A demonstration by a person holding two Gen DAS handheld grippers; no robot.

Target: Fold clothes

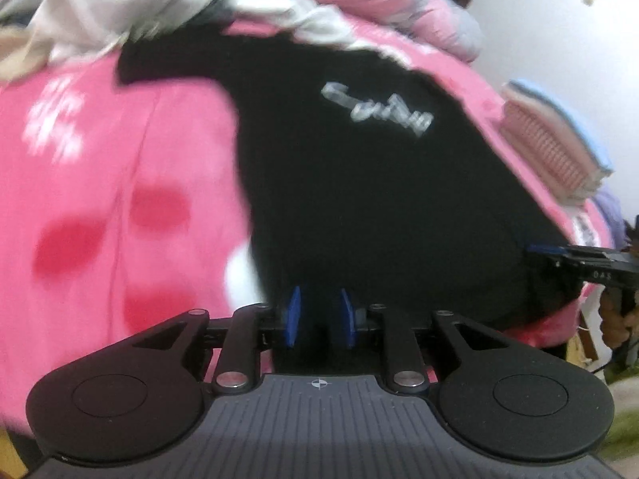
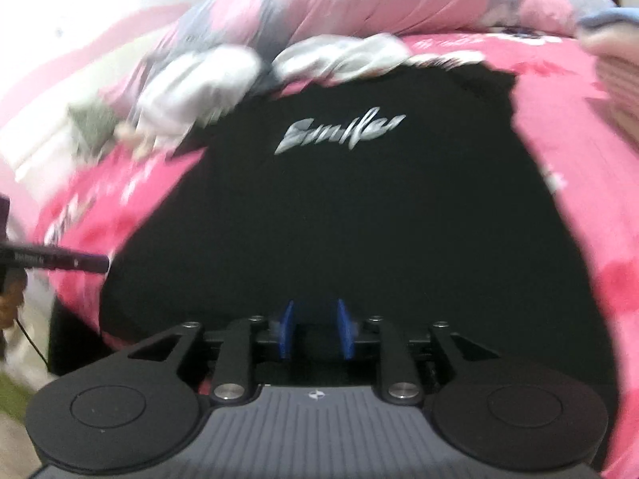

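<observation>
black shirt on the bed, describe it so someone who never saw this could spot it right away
Start from the bed's bright pink sheet. Spread flat across its middle, in front of the crumpled white clothes, lies the black shirt. It is the only dark garment there, and the only one bearing slanted silver lettering.

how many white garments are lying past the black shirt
2, though blur may hide more: one white garment bunched beyond the black shirt toward the left, another white garment beside it at the shirt's far edge.
</observation>
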